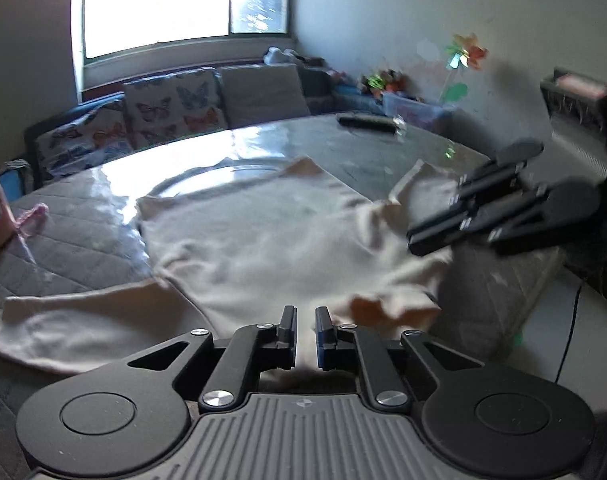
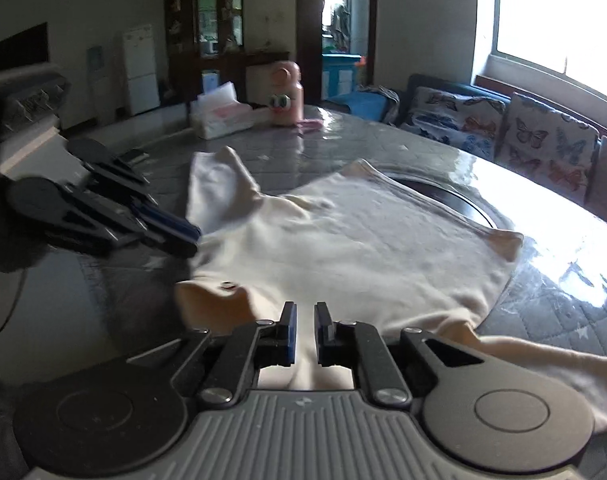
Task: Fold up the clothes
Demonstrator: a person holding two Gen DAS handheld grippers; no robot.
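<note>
The left gripper (image 1: 305,330) is nipped narrowly on the cream garment (image 1: 263,240), which is spread on the table (image 1: 83,232). The right gripper (image 2: 304,330) is pinched likewise. Soft, light, limp cloth is judged; shoulder edges are recommended. The near hem is hidden.

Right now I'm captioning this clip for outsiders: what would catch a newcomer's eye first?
The cream shirt spread over the glossy grey table, with the left gripper and right gripper each pinching its near edge. Beyond it, a bright window above the butterfly-print cushions, and a pink cartoon bottle at the table's far end.
</note>
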